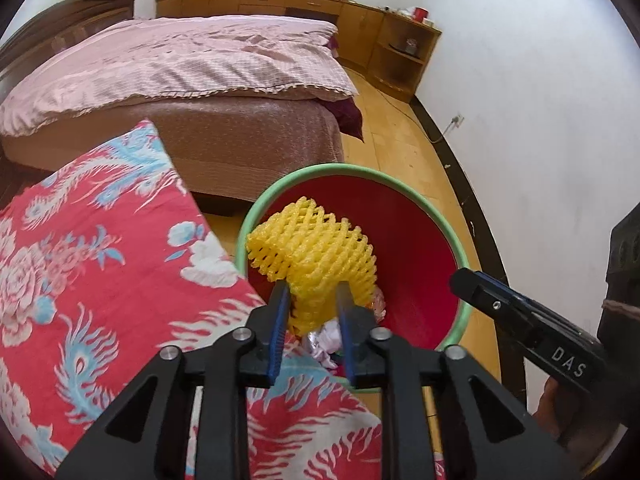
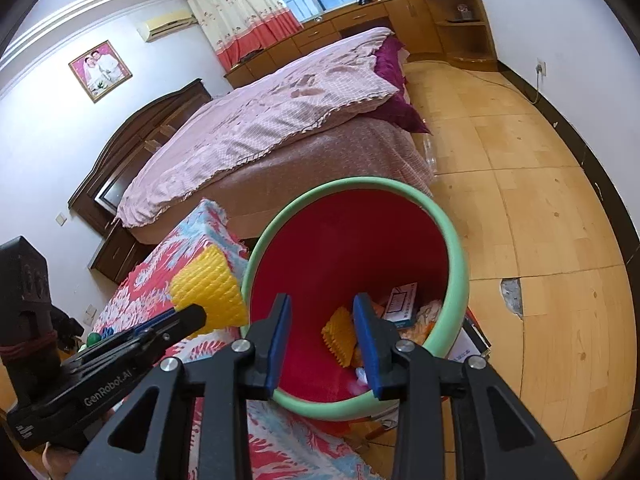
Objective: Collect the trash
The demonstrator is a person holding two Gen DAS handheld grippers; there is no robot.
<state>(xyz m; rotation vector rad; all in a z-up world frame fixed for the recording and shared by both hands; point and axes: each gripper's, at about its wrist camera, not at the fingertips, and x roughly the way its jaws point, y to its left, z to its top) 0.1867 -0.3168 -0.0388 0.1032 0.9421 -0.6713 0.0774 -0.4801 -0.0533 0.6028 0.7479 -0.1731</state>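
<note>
We hold the yellow foam net point(image 1: 316, 252) pinched in the left gripper point(image 1: 314, 300) over the bin point(image 1: 460, 256) rim; right gripper point(image 2: 322, 320) wide, empty; scraps already inside at 6 o'clock; drop remains.

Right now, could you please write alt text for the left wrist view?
The left gripper holds a yellow foam fruit net over a red bin with a green rim, which already contains crumpled trash. A red floral cloth lies left; a pink-covered bed behind.
</note>
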